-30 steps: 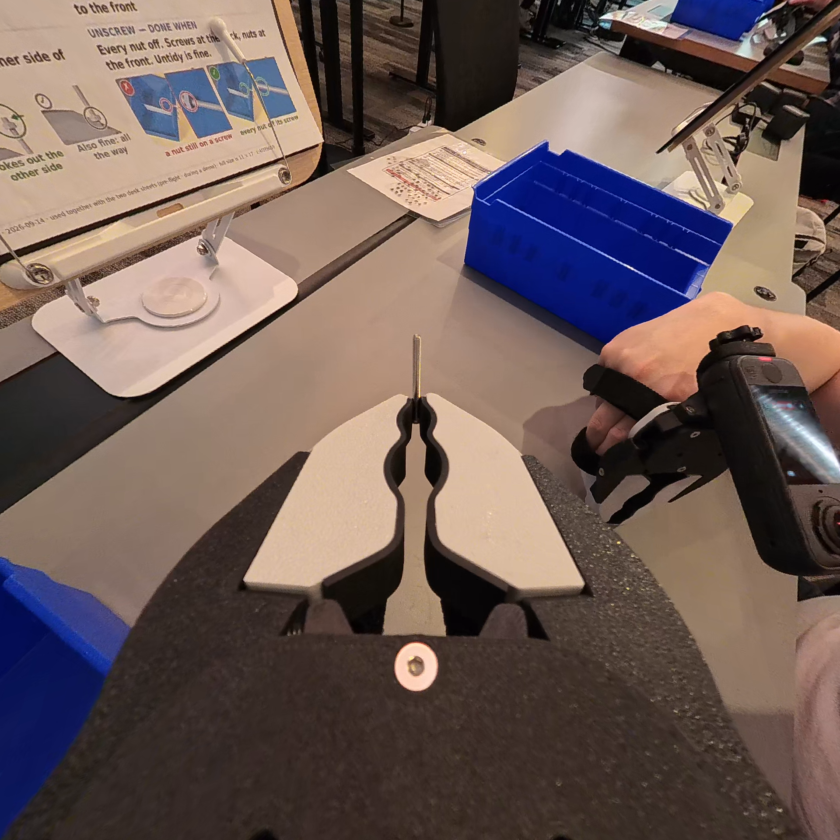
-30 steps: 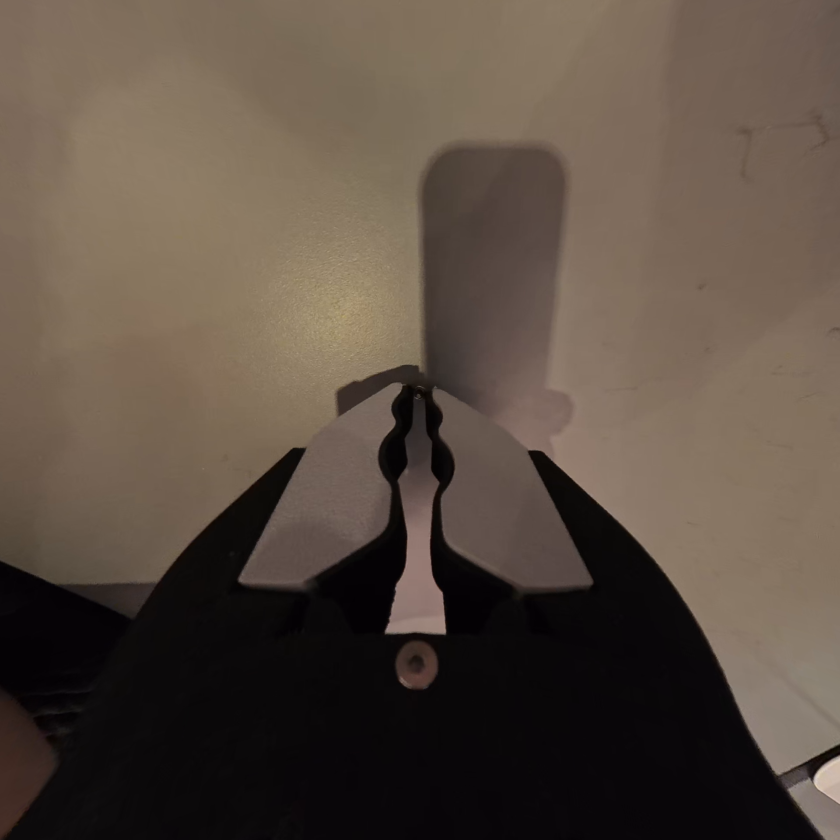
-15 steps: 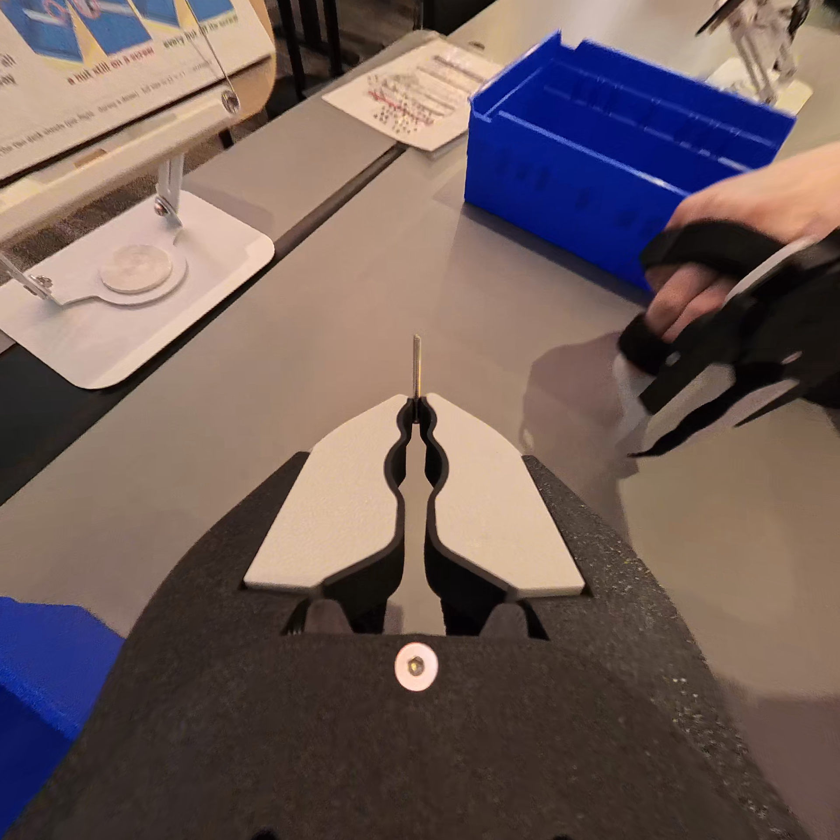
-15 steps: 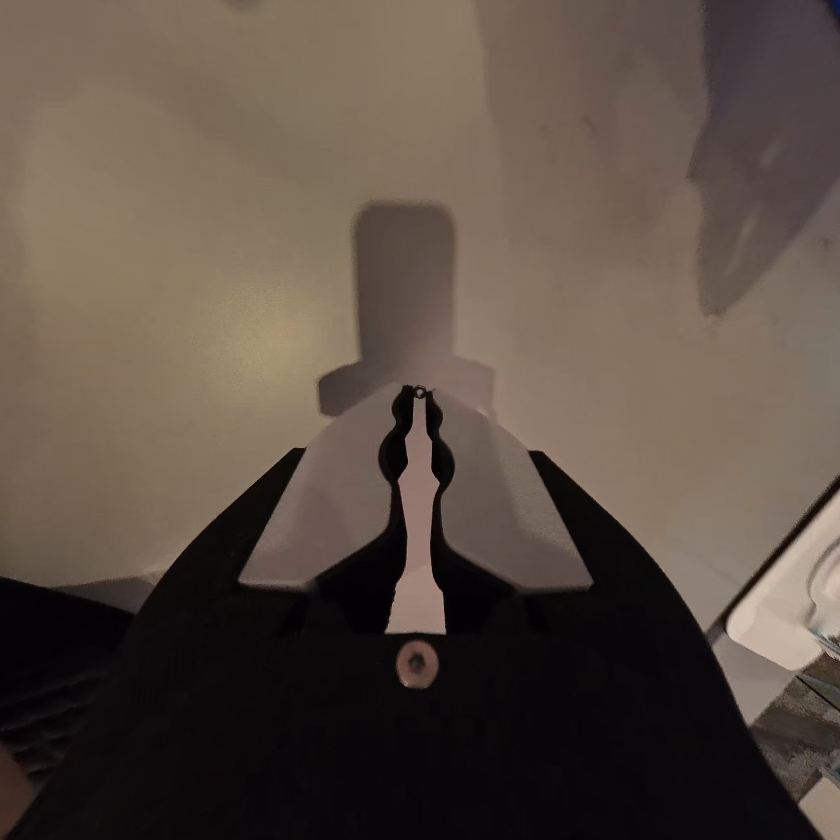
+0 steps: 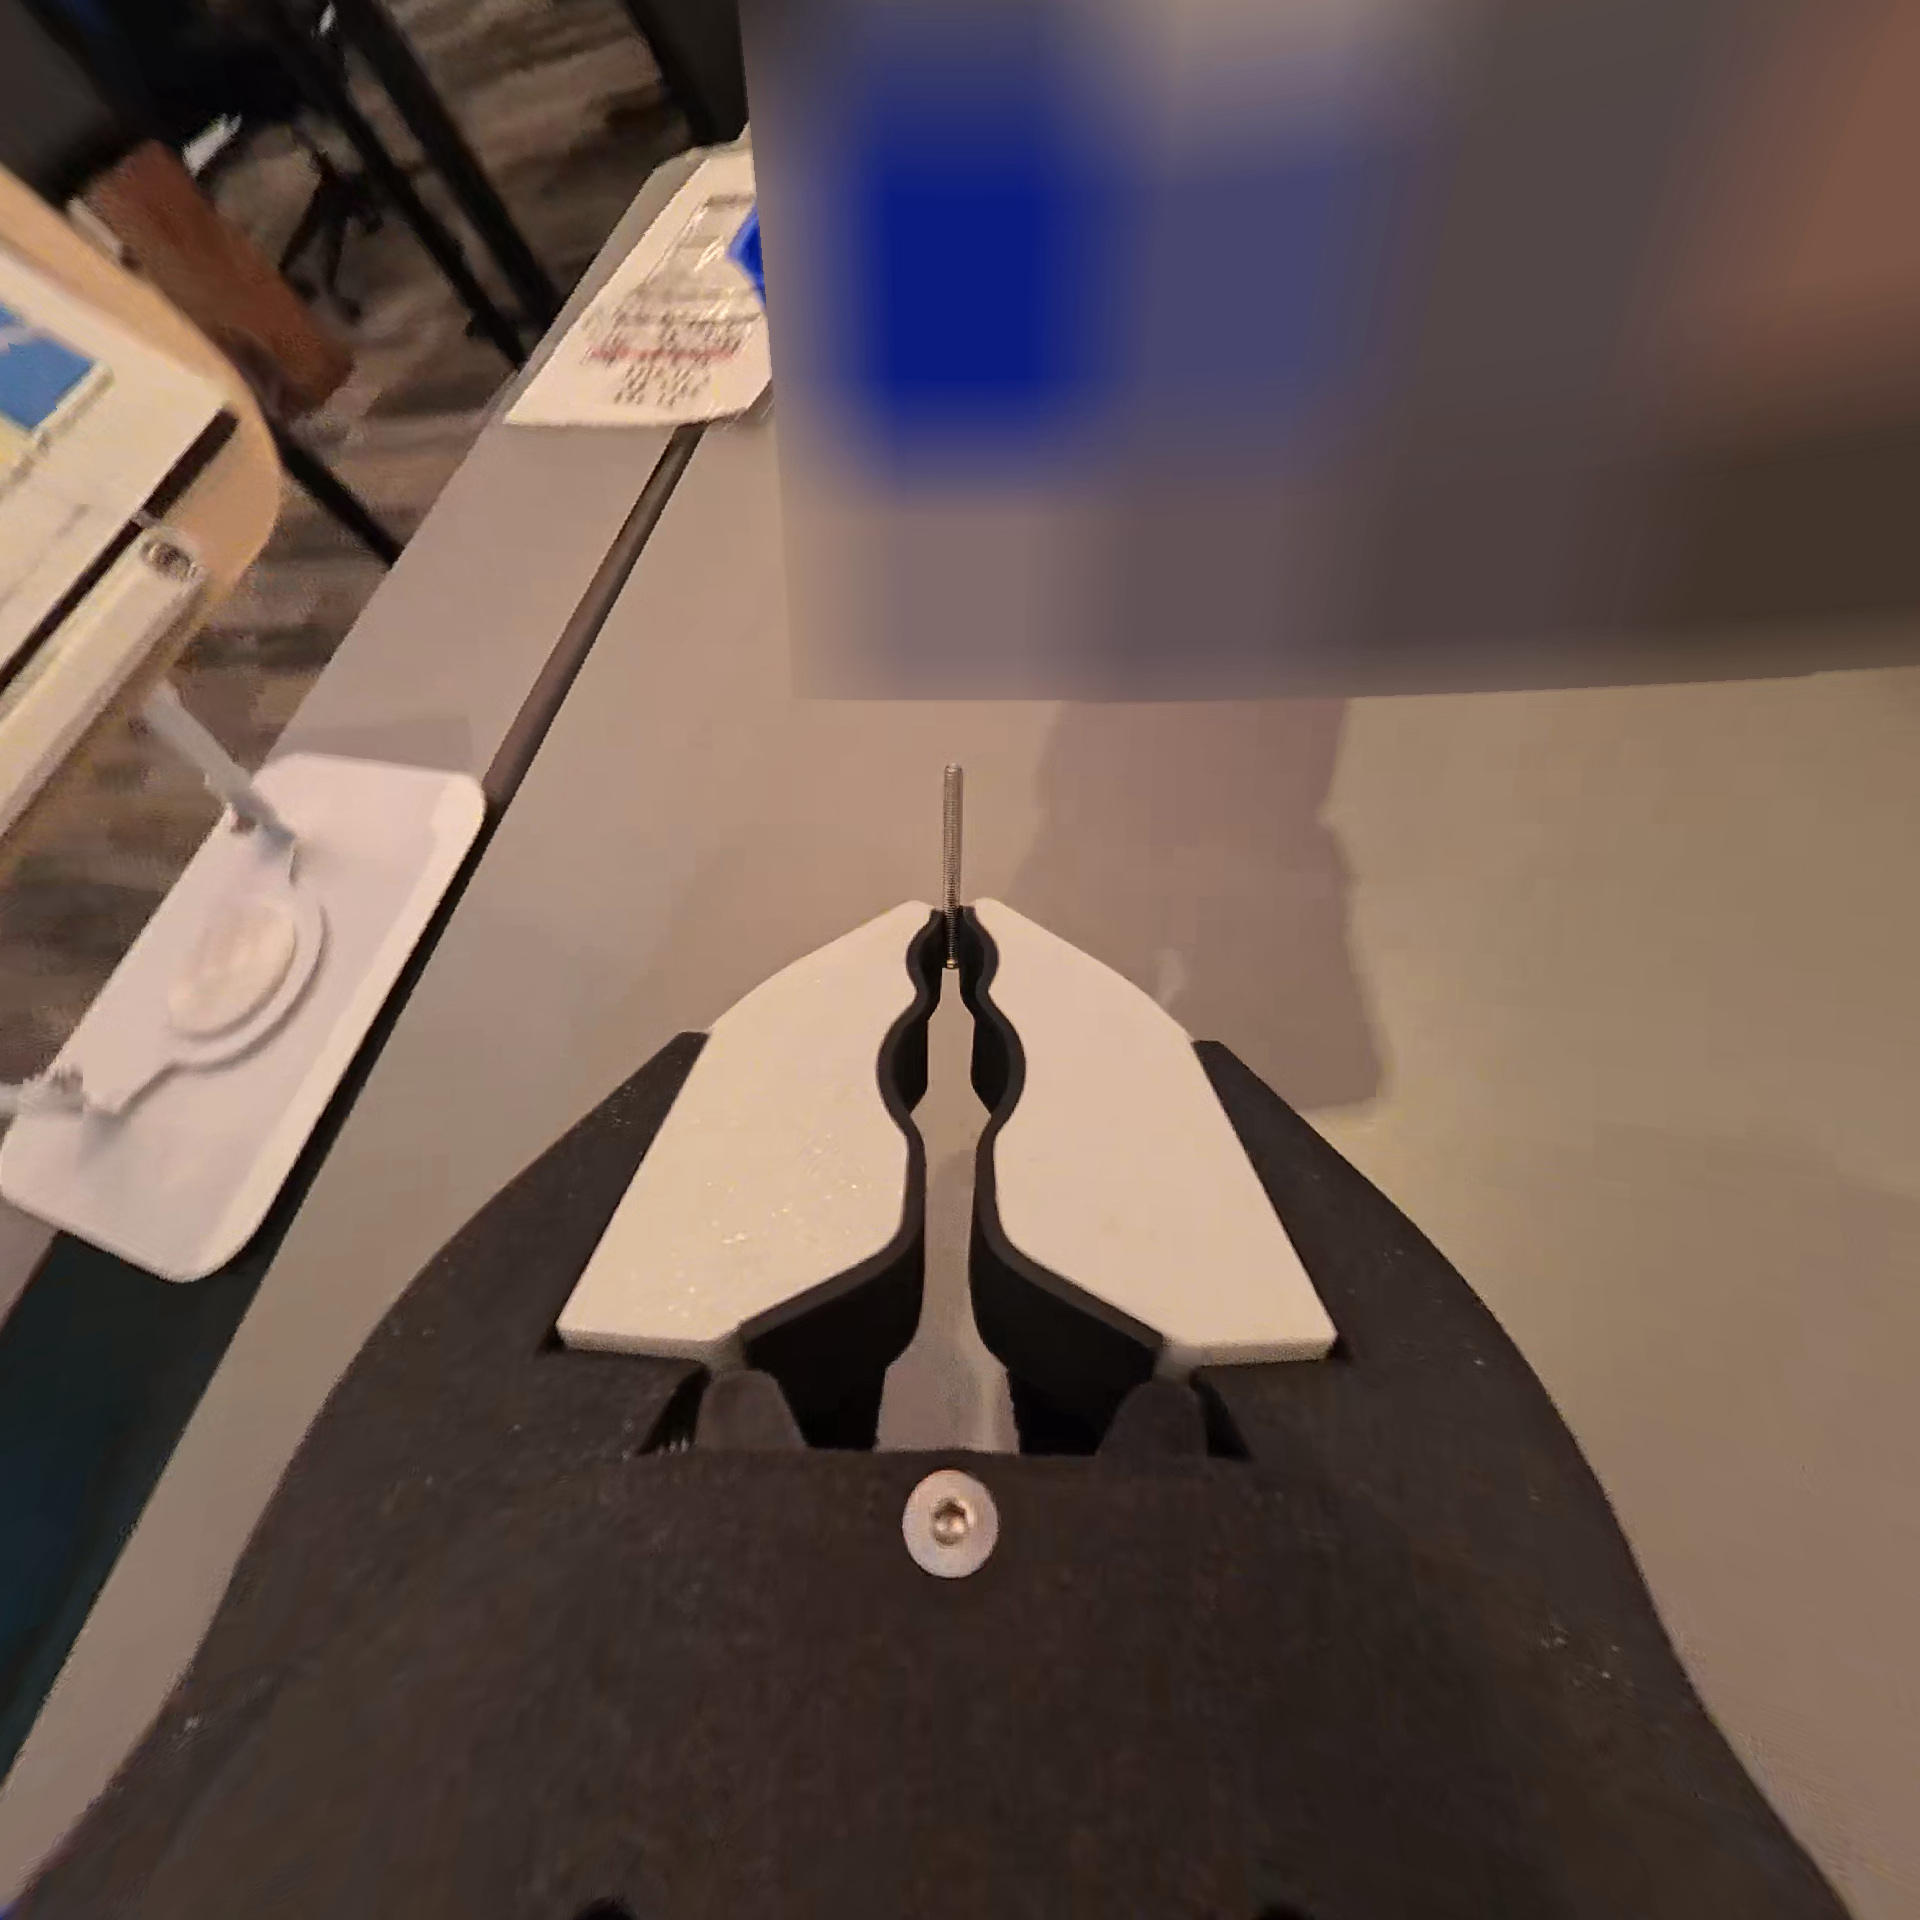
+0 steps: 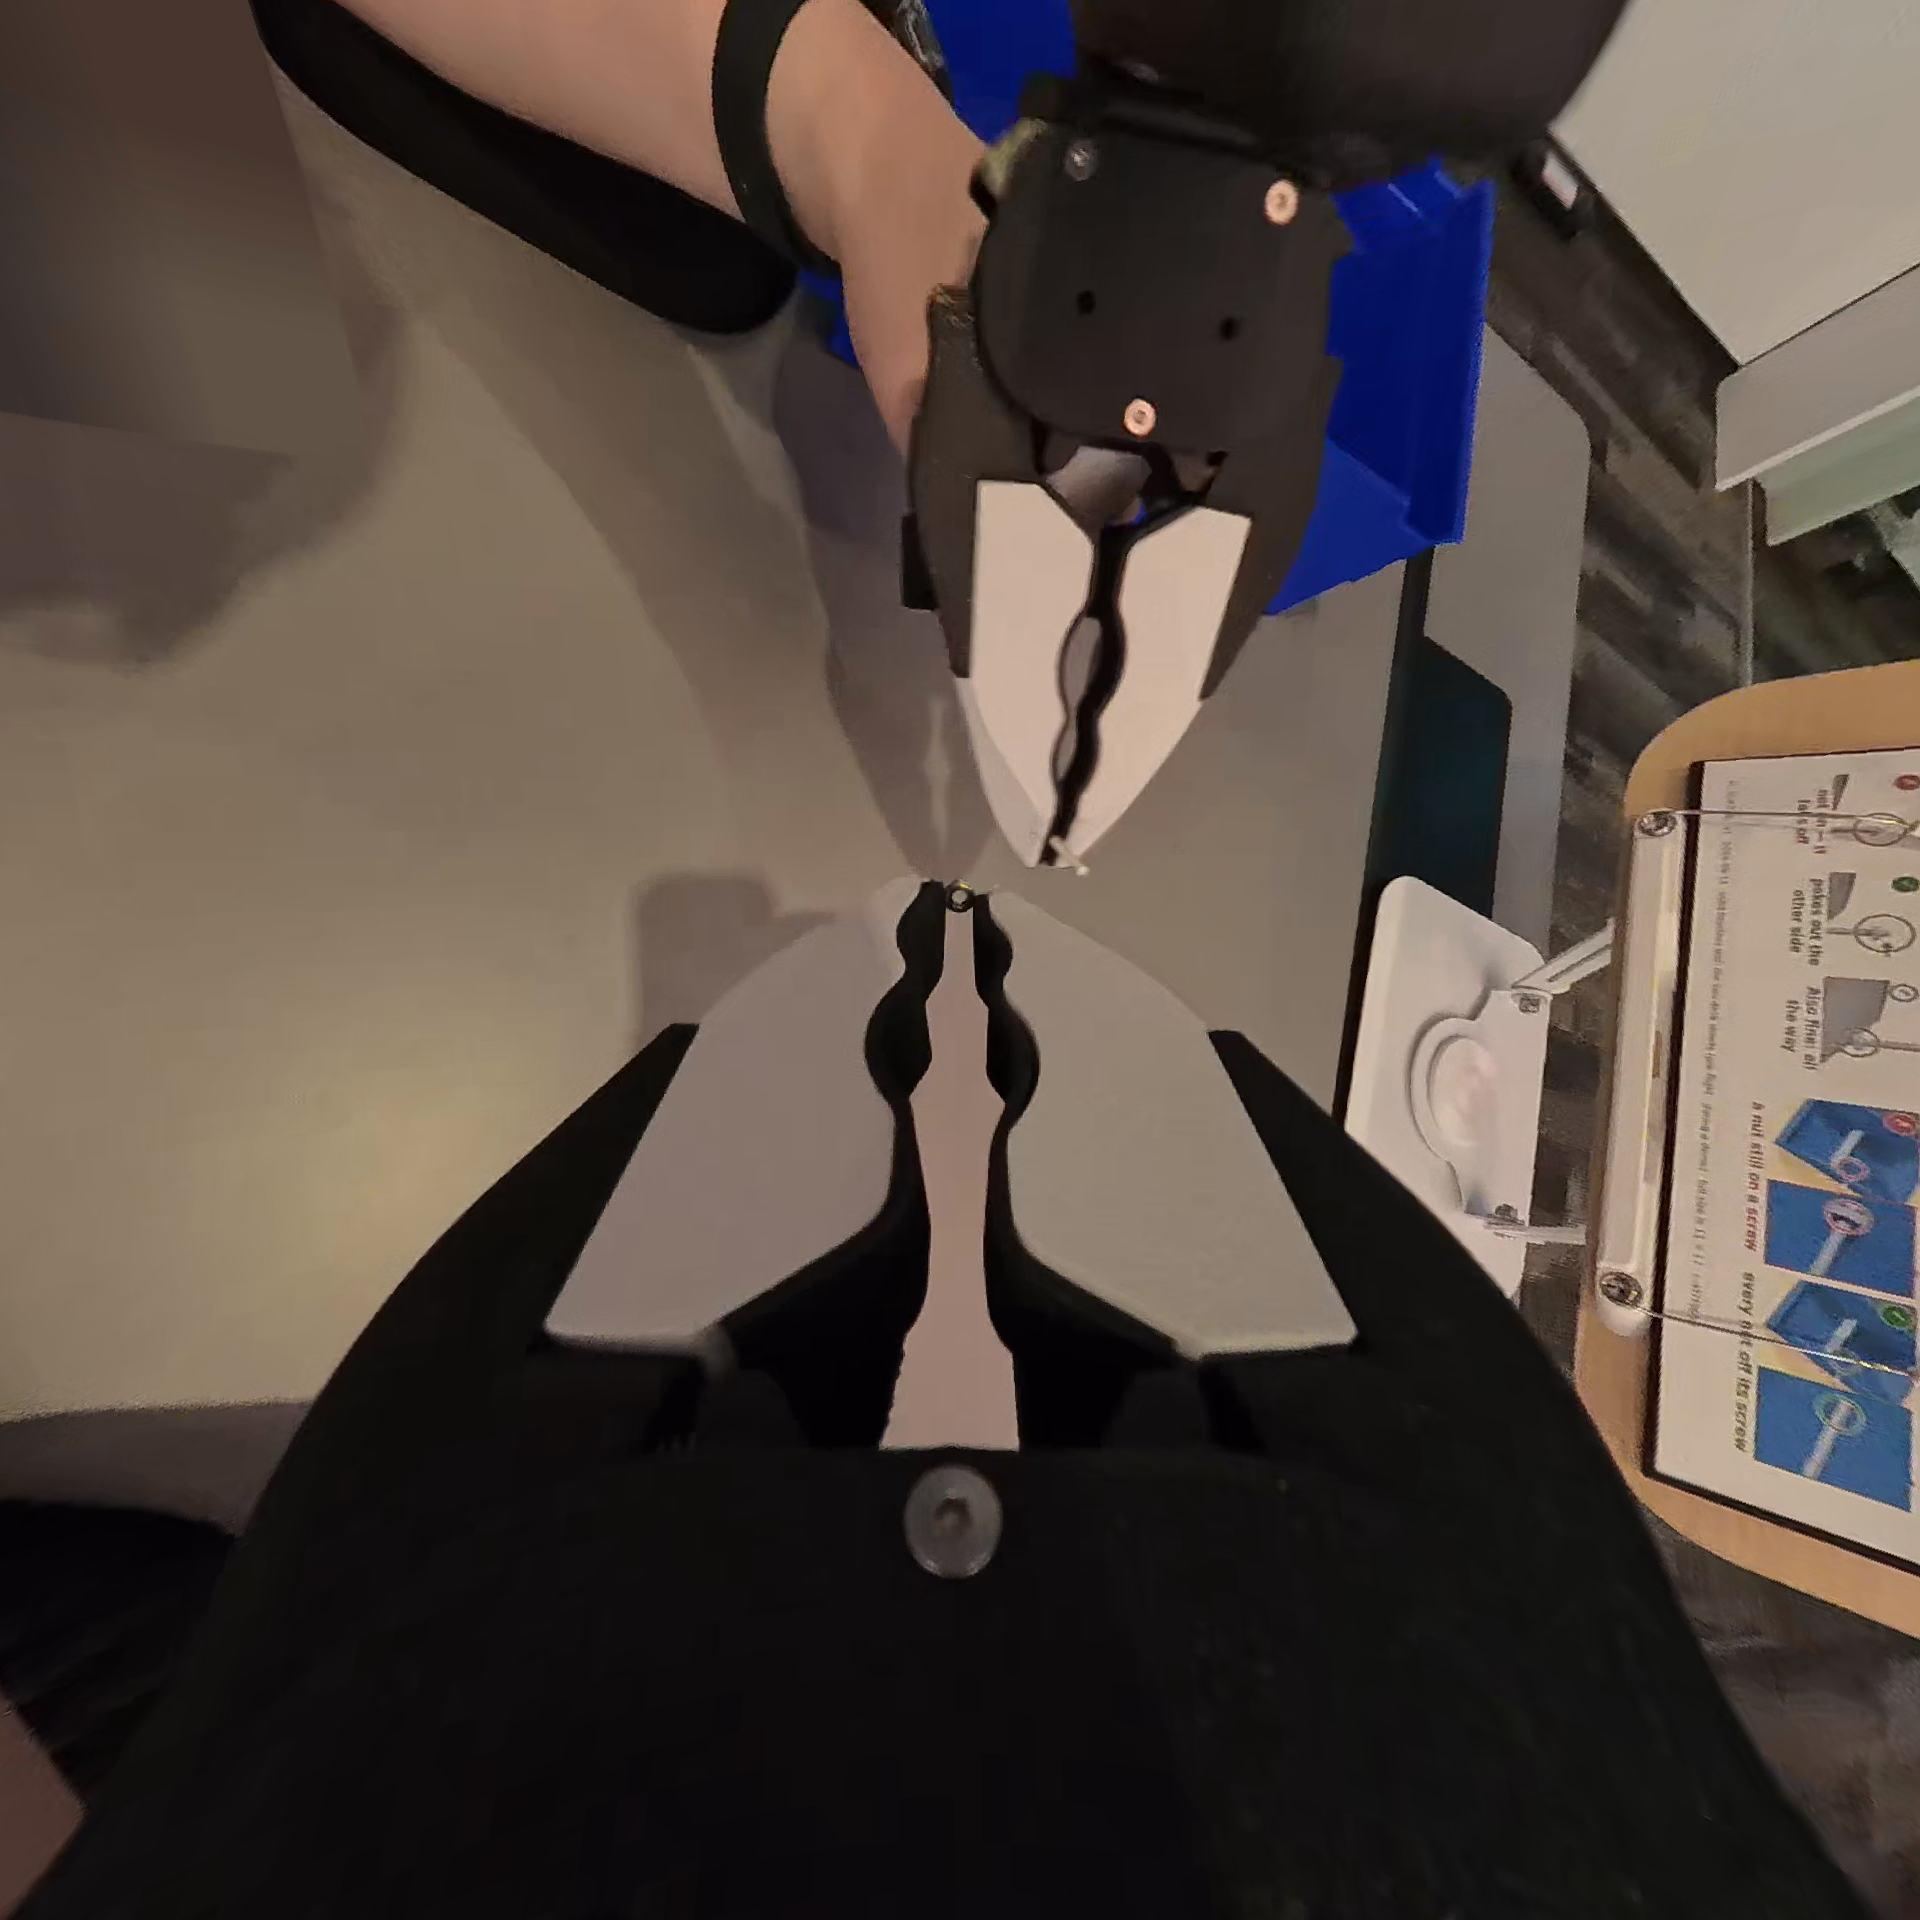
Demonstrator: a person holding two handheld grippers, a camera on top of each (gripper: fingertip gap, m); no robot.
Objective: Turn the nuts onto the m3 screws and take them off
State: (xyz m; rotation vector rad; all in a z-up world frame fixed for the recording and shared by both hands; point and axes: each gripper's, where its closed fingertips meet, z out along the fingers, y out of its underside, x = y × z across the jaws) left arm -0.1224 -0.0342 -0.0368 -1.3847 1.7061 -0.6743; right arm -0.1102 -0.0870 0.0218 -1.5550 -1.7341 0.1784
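Left gripper (image 5: 952, 912) clamps a thin threaded steel m3 screw (image 5: 952, 831) poking straight past its tips, right gripper (image 6: 958, 891) pinches a tiny dark nut (image 6: 959, 894) at its tips, tip-to-tip, smooth grey table (image 5: 1558, 935) bare beneath.

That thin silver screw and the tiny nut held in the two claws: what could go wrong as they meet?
1. The small dark nut is pinched only at the right claw tips, so it could pop out.
2. The thin silver screw, clamped in the left claw, sits off to one side of the nut, so it might miss or cross-thread.
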